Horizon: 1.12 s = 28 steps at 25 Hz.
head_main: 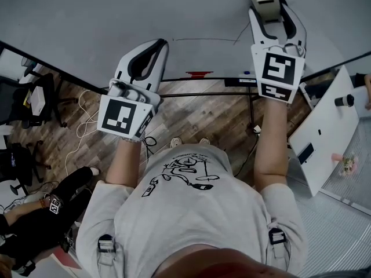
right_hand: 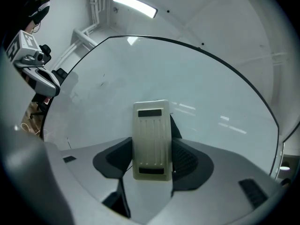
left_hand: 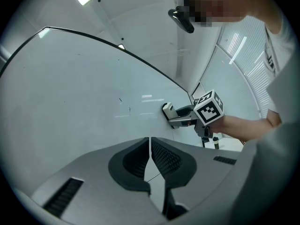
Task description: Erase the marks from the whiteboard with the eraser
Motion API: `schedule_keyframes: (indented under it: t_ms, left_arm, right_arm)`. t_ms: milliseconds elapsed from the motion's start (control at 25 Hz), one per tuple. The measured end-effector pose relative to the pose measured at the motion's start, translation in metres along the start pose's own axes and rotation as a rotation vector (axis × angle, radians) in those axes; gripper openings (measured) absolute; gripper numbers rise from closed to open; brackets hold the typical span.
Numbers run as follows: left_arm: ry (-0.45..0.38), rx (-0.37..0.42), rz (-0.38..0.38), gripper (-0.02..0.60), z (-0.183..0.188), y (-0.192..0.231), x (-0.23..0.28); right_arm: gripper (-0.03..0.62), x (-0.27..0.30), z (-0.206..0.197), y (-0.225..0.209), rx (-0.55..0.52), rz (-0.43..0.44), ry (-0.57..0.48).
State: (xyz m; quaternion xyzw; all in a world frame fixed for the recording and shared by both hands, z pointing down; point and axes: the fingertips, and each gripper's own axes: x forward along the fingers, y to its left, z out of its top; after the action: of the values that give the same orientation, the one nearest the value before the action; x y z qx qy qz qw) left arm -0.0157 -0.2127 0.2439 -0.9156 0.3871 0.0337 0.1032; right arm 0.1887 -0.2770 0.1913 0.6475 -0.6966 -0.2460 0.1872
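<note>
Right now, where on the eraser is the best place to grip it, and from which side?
Grip the eraser by its two long edges, from the ribbed back, as the right gripper does: they are straight and parallel, and the other face faces the whiteboard.

Cream eraser (right_hand: 151,139) flat against whiteboard (right_hand: 215,88)

- whiteboard (head_main: 116,16): upper part cut off by the head view's top edge.
- eraser (right_hand: 151,139): wiping face hidden, turned toward the board.
- marks (left_hand: 120,100): faint specks, too small to read.
- red item (head_main: 197,73) on the board's ledge: too small to identify.
</note>
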Motion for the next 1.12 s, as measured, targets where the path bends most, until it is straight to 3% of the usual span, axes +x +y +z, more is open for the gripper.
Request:
schedule_keyframes:
  t_ms: [400,720,880,1120]
  left_arm:
    - [0.012,-0.002,0.018,0.031,-0.005,0.005,-0.008]
    - [0.033,-0.008,0.045,0.031,-0.014,0.014,-0.026]
    - [0.048,-0.010,0.069,0.031,-0.018,0.018,-0.035]
    - [0.068,-0.014,0.096,0.031,-0.026,0.024,-0.049]
  right_arm:
    - [0.256,0.004,-0.008,0.036,-0.010,0.056,0.017]
    - [0.256,0.010,-0.010,0.092,-0.043,0.114,0.026]
    - [0.256,0.013,-0.017,0.130,-0.096,0.139,0.031]
    - [0.256,0.018,-0.024,0.169,-0.181,0.106,0.021]
